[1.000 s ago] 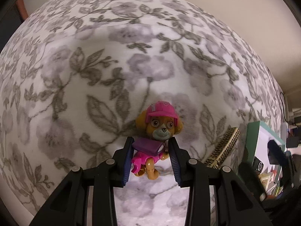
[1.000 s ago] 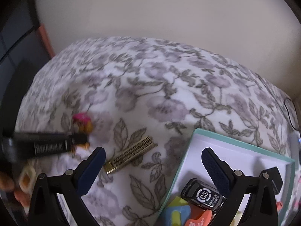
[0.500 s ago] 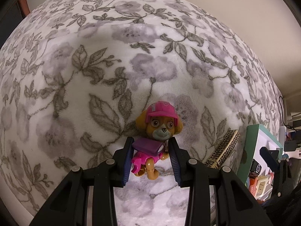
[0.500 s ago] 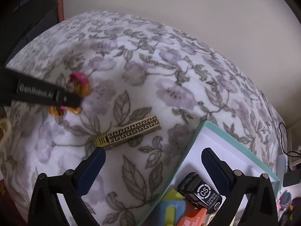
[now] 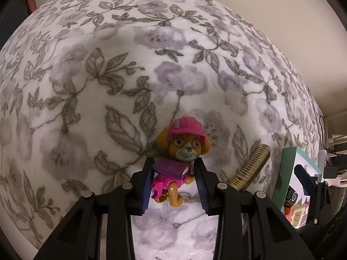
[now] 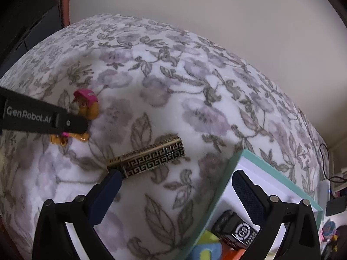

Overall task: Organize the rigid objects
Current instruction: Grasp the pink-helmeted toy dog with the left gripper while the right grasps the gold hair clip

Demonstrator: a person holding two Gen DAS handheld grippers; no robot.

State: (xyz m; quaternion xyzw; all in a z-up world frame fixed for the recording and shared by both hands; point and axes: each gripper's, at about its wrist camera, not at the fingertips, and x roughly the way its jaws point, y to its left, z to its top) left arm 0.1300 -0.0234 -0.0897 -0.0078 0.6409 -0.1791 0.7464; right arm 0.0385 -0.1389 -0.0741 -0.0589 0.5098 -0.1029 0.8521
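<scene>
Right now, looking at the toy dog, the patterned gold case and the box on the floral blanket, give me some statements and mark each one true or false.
1. The left hand-held gripper is clamped on the toy dog. True.
2. The right hand-held gripper holds the gold patterned case. False: its jaws stand wide apart and the case lies on the floral blanket.
3. The toy dog wears a pink cap. True.
4. The gold case sits inside the teal-rimmed box. False: it lies on the blanket beside the box.
5. The box is empty. False: a black item and colourful pieces lie in it.
</scene>
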